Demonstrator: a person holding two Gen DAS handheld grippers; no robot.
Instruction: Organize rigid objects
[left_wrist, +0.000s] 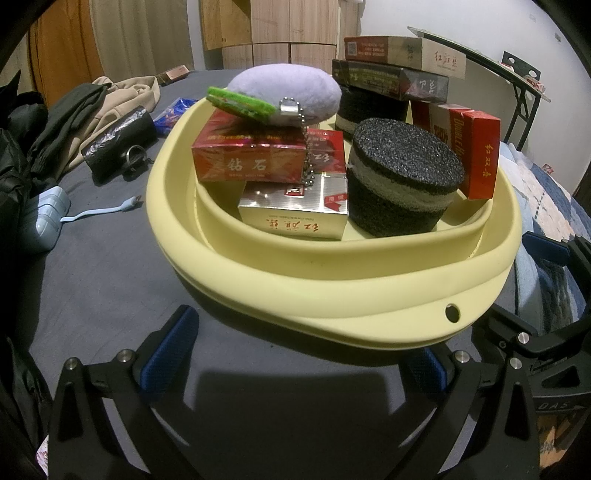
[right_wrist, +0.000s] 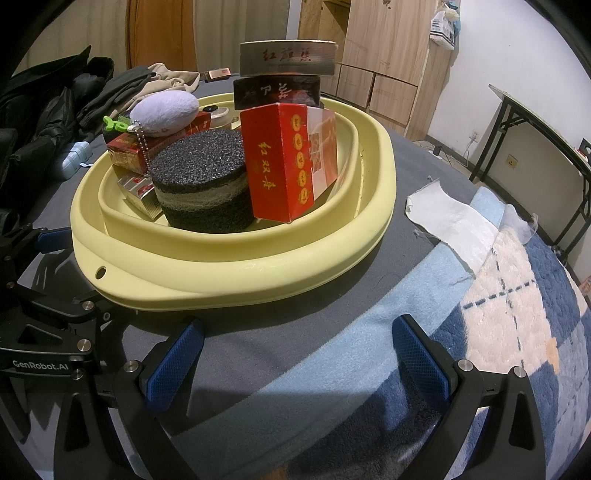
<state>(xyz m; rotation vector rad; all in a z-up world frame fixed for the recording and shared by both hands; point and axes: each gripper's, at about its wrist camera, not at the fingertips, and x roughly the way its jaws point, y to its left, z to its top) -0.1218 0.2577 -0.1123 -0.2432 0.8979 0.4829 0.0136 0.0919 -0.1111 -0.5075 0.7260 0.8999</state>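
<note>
Both claws, left claw (left_wrist: 291, 360) and right claw (right_wrist: 295, 358), hang spread and empty before a pale yellow plastic basin (left_wrist: 332, 280) on the bed, already packed with cigarette boxes (left_wrist: 295, 210) and a black foam cylinder (left_wrist: 402, 177). Sorting looks nearly finished; next likely needs choosing any leftover piece.

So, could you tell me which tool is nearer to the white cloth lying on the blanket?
Right. The right tool hovers just short of the white cloth; the left tool sits across the yellow basin's front rim, farther away.

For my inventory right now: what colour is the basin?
Pale yellow basin; clearest in the left wrist view.
</note>
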